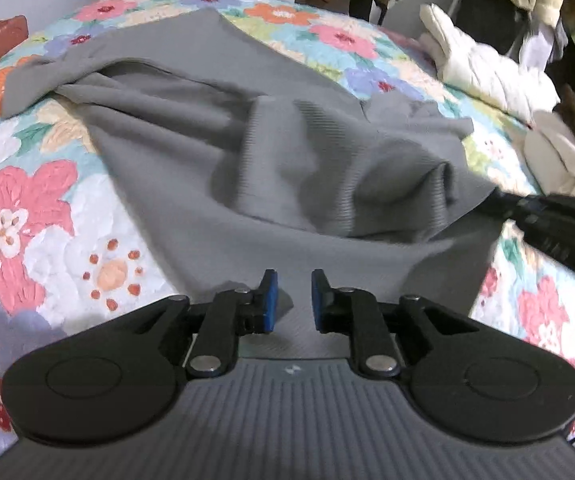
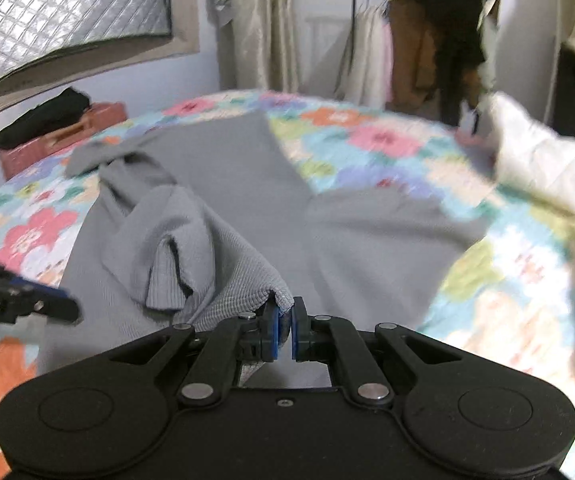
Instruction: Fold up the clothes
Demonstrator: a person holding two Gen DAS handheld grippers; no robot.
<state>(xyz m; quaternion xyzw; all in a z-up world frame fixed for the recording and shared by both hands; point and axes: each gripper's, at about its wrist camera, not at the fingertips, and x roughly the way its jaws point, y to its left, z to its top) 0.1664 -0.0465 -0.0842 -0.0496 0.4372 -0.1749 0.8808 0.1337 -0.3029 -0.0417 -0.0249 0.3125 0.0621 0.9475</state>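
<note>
A grey ribbed knit garment [image 1: 215, 152] lies spread and rumpled on a floral quilt [image 1: 27, 208]. My left gripper [image 1: 293, 300] is open and empty, low over the garment's near edge. My right gripper [image 2: 284, 322] is shut on a fold of the grey garment [image 2: 227, 240] and lifts it off the quilt [image 2: 487, 272]. The right gripper also shows at the right edge of the left wrist view [image 1: 503, 200], gripping the cloth. The left gripper's fingers [image 2: 43, 300] show at the left edge of the right wrist view.
A white padded jacket [image 1: 483, 68] lies on the bed's far right edge, also in the right wrist view [image 2: 547, 164]. A pink box [image 2: 55, 136] with black cloth on it sits at the far left. Clothes hang on a rack [image 2: 427, 40] behind the bed.
</note>
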